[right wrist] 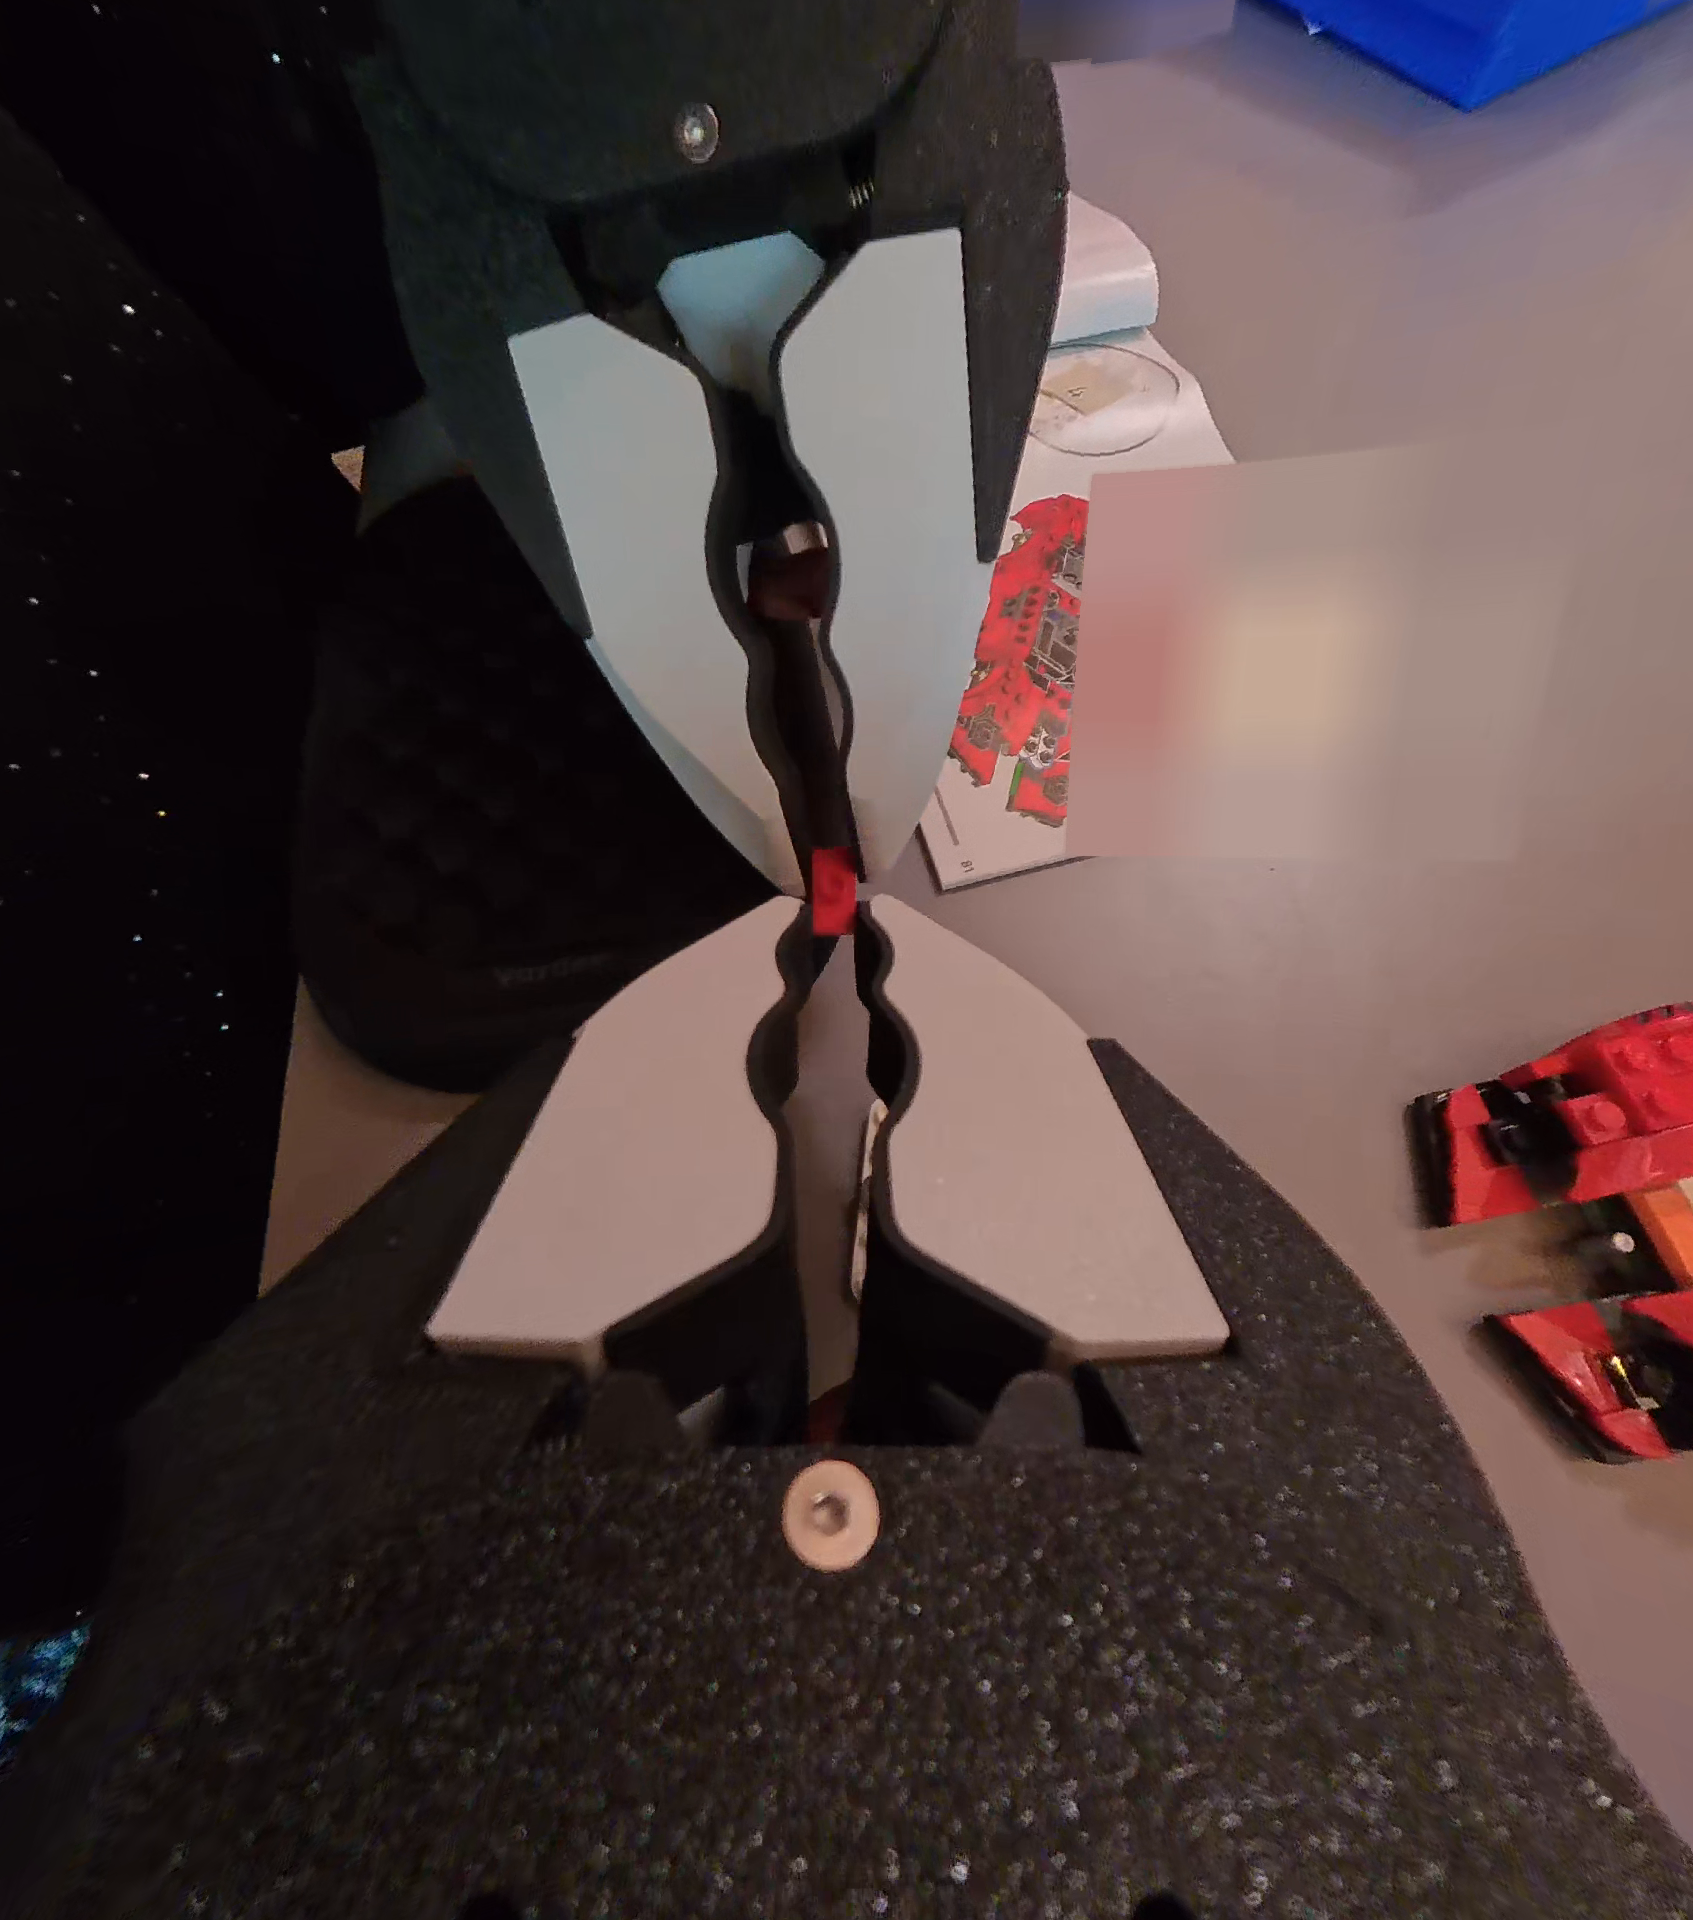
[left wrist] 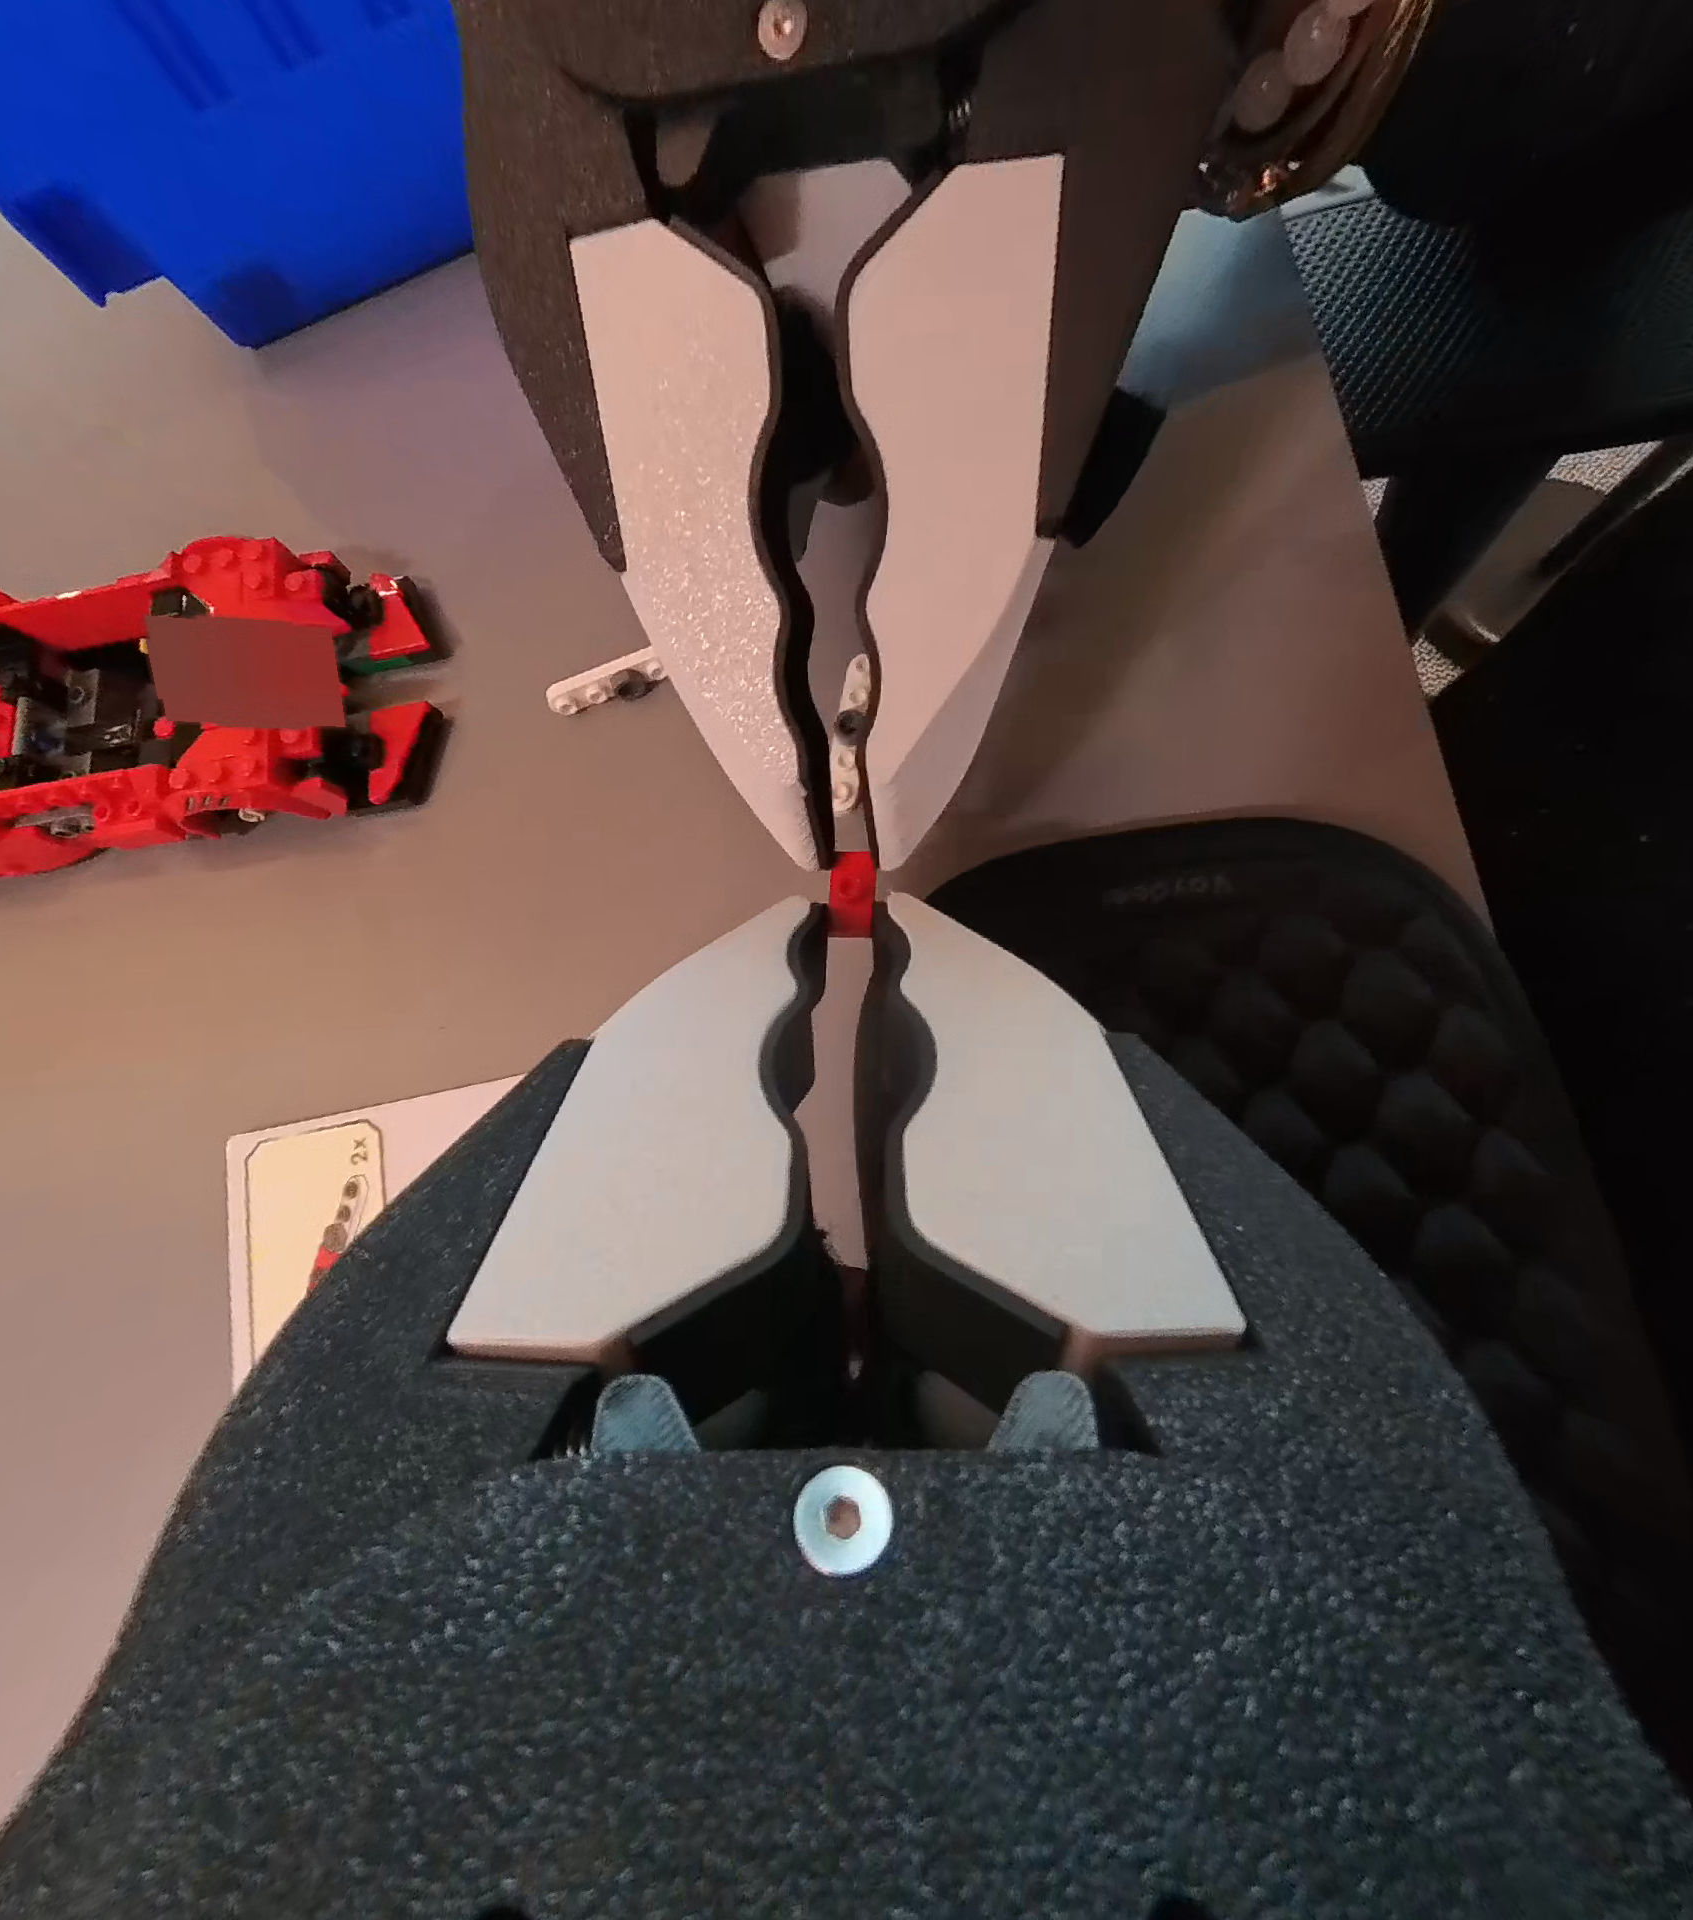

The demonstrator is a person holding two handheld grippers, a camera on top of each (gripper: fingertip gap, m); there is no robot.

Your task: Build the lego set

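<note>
small red brick (left wrist: pixel 850 890) pinched btwn both tongs, red car (left wrist: pixel 146 717) on table

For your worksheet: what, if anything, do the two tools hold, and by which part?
Both tools, left tool and right tool, pinch one small red brick at their tips, from opposite ends.

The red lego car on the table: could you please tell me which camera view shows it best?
The left wrist view: the red lego car lies nearly whole on the grey table, only its rear cut off by the frame edge. The right wrist view catches just its front end at the right edge.
</note>
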